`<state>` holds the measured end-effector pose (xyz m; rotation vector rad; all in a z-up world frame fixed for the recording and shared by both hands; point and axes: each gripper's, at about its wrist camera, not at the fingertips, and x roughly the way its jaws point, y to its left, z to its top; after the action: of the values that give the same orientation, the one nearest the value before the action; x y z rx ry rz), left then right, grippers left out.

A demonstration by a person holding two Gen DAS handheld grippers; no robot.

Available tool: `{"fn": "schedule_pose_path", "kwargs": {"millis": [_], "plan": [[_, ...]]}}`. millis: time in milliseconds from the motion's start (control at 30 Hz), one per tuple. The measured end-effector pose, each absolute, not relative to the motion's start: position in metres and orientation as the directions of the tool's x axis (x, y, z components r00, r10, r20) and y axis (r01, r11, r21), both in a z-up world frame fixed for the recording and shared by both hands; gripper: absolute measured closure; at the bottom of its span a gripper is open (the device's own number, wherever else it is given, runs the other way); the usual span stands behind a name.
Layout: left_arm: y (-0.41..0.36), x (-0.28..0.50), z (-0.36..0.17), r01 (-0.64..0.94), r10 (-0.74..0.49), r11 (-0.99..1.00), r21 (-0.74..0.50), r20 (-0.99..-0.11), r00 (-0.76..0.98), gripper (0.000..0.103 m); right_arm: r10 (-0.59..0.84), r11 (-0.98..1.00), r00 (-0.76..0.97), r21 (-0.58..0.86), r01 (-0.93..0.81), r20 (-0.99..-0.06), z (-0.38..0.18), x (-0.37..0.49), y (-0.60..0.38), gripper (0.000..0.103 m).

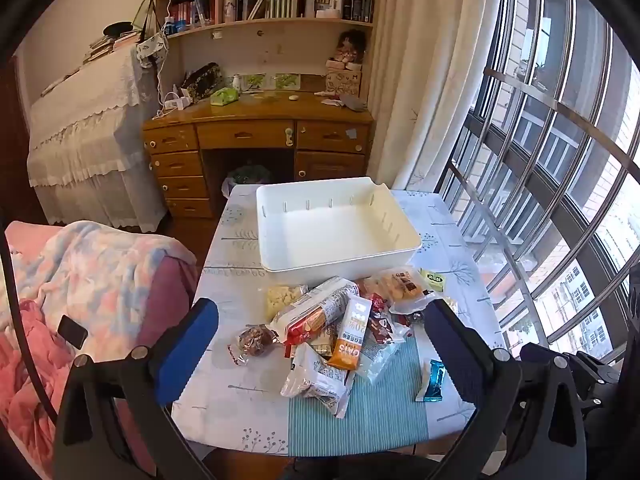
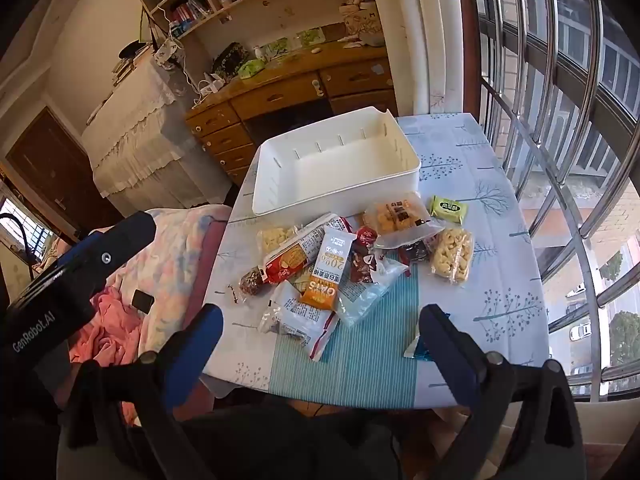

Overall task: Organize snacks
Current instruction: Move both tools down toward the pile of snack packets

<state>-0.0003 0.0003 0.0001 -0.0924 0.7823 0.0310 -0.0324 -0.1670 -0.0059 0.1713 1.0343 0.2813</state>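
A white plastic bin [image 1: 344,264] [image 2: 264,196] stands empty at the far part of the small table. In front of it lies a heap of wrapped snacks: an orange oat bar [image 1: 349,340] [image 2: 326,276], a red-and-white biscuit pack [image 1: 316,314] [image 2: 296,254], a round brown sweet [image 1: 256,340] [image 2: 252,280], a green packet [image 1: 434,279] [image 2: 449,209] and a blue wrapper [image 1: 433,380] [image 2: 420,350]. My left gripper [image 1: 322,314] hovers open above the heap, holding nothing. My right gripper [image 2: 320,320] is open too, above the table's near edge, its right finger covering part of the blue wrapper.
A bed with a pastel blanket [image 1: 92,280] and a dark phone [image 1: 72,332] lies left of the table. A wooden desk [image 1: 260,136] and bookshelves stand behind. A barred window [image 1: 560,160] runs along the right. The left gripper's body [image 2: 76,276] shows at the left of the right wrist view.
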Motion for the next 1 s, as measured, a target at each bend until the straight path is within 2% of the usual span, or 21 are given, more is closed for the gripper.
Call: {"fn": "schedule_pose_path", "kwargs": {"millis": [567, 1000], "plan": [[0.0, -0.009, 0.003, -0.043, -0.044, 0.993, -0.108, -0.692, 0.72, 0.001, 0.336, 0.942, 0.525, 0.275, -0.192, -0.782, 0.002, -0.04, -0.164, 0.004], [-0.007, -0.019, -0.003, -0.106, 0.006, 0.99, -0.098, -0.705, 0.709, 0.001, 0.325, 0.946, 0.542, 0.271, -0.179, -0.775, -0.009, -0.041, -0.187, 0.004]]}}
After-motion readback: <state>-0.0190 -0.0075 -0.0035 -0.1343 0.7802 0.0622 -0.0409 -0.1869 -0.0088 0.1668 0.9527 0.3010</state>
